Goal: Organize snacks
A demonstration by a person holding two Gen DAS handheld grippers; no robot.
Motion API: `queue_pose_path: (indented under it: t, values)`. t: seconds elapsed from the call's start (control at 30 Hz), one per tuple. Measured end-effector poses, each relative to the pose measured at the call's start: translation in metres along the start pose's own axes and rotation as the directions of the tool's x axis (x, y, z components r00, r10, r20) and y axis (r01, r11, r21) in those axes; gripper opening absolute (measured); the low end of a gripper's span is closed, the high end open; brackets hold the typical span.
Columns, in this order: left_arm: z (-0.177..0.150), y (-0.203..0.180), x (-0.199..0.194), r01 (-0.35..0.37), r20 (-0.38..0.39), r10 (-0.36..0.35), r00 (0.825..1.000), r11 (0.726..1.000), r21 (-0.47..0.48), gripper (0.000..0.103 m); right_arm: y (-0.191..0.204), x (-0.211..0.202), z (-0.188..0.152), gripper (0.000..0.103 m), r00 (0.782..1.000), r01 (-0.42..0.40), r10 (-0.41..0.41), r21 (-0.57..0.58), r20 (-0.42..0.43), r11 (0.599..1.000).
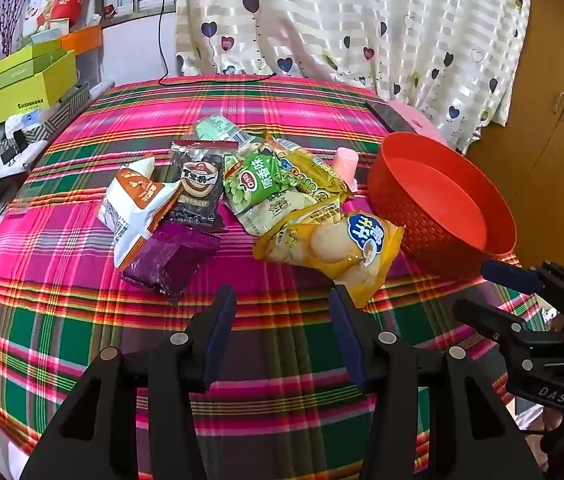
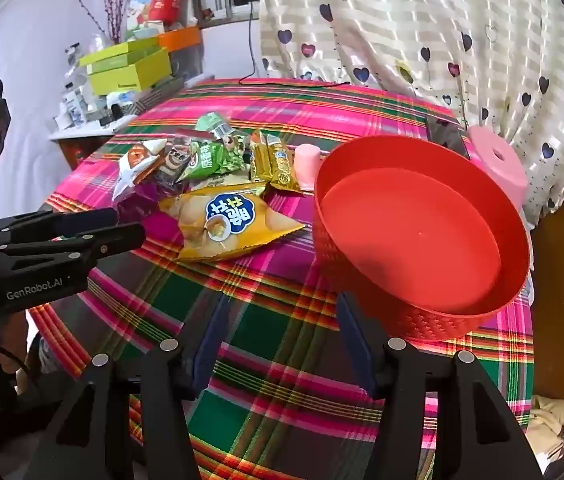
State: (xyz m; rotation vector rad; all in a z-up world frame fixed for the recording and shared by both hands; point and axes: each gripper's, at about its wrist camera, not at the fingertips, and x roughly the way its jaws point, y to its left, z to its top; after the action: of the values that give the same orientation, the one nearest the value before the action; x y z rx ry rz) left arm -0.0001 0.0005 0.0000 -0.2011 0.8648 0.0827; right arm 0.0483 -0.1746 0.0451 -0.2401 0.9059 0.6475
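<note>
Both the left gripper (image 1: 282, 308) and right gripper (image 2: 282, 316) hang apart with nothing in them over the plaid cloth (image 1: 266, 412), while the snack bags (image 1: 242, 200) lie piled beside the red basket (image 2: 421, 236)

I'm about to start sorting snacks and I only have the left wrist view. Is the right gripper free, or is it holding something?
Observer: It's free. The right gripper is open, with only the plaid cloth showing between its fingers.
Operator: Is anything lying in the near part of the red basket? Its wall hides that from me.
Observer: No. The red basket shows its whole floor here, and it is bare.
Operator: What's the pink thing behind it?
Observer: It's a pink roll with a hole in its top, standing by the curtain.
</note>
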Motion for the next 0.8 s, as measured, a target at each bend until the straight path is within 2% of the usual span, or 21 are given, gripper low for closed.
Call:
queue_pose_path:
  t: [0.23,0.37,0.47,0.53,0.8]
  values:
    - [0.0,0.007,-0.005,0.005,0.009,-0.005,1.0,1.0,0.005,0.05,0.004,0.004,0.003,0.055,1.0,0.002,-0.002,-0.009,0.0,1.0]
    - [-0.002,0.003,-0.003,-0.01,-0.01,0.011,1.0,1.0,0.013,0.05,0.006,0.003,-0.001,0.056,1.0,0.002,-0.002,-0.013,0.009,1.0]
    - [-0.001,0.007,-0.003,0.014,-0.017,-0.014,1.0,1.0,0.003,0.05,0.007,0.006,0.0,0.057,1.0,0.004,-0.004,-0.015,-0.004,1.0]
    - [-0.007,0.003,-0.004,-0.016,-0.011,0.016,1.0,0.999,0.029,0.05,0.006,0.004,0.002,0.057,1.0,0.004,-0.004,-0.017,-0.009,1.0]
    - [-0.006,0.001,-0.007,-0.022,0.003,0.022,1.0,0.999,0.04,0.05,0.011,0.003,0.008,0.06,1.0,-0.001,0.001,-0.028,-0.004,1.0]
